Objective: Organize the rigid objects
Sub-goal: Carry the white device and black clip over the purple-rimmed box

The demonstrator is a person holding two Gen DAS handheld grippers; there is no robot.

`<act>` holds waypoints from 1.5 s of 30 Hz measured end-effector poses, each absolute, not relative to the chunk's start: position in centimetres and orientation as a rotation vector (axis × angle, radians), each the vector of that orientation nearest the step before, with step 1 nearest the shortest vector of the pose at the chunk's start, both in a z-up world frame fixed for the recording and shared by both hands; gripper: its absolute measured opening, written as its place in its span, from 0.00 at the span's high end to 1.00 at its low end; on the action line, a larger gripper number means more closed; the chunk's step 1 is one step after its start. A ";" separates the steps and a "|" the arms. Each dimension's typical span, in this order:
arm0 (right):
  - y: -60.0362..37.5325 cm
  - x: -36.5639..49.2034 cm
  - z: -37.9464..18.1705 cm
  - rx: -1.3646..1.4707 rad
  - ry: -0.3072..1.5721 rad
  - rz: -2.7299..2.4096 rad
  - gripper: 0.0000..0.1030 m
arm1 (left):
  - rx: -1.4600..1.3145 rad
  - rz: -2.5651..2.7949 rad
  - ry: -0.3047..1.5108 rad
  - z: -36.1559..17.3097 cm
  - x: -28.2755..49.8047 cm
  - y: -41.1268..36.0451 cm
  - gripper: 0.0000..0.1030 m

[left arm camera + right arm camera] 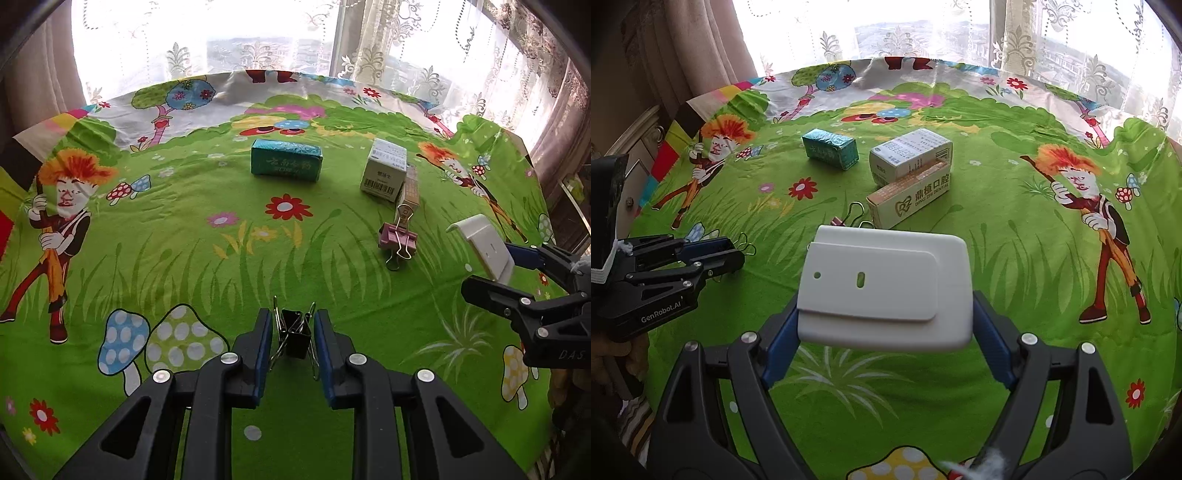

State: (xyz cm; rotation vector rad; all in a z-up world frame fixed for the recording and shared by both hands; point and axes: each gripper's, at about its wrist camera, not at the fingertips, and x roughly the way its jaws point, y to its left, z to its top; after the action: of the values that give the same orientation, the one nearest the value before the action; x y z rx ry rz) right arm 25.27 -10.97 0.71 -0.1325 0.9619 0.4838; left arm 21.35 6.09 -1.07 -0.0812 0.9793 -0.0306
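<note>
Black plastic fingers (263,343), blue pads, silver screws, white "GenRobot.AI" lettering.

On the table (207,229), the teal box (285,160) lies far left; the white box (384,170) right of it, the long box (908,197) just nearer, the pink clip (397,242) nearest.

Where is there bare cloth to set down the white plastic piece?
The right tongs hold the white plastic piece. Bare cloth lies right of the tan dental box, and more left of the teal box. It is crowded where the white carton, tan box and pink clip cluster.
</note>
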 end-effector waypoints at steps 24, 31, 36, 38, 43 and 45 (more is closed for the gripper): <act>-8.6 18.4 3.2 -0.141 0.932 0.584 0.16 | -0.327 0.076 0.942 1.2 11.0 8.4 0.83; -6.5 15.8 4.2 -0.169 0.921 0.644 0.16 | -0.375 0.101 0.916 2.0 7.7 10.0 0.83; -4.3 13.4 4.6 -0.201 0.919 0.708 0.16 | -0.407 0.136 0.890 2.6 4.7 12.0 0.83; -3.3 12.4 4.7 -0.219 0.919 0.734 0.16 | -0.421 0.160 0.878 2.8 3.3 13.2 0.83; -0.7 10.3 4.7 -0.253 0.925 0.802 0.16 | -0.461 0.254 0.856 3.1 -0.1 16.9 0.83; 0.4 9.5 4.7 -0.267 0.927 0.830 0.16 | -0.483 0.294 0.849 2.9 -1.6 18.6 0.83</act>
State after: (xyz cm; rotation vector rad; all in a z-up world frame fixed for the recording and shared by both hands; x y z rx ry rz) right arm 9.51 0.36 4.72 -0.2674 0.9273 0.8304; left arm -1.57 18.58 2.85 -0.4828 0.8489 0.2939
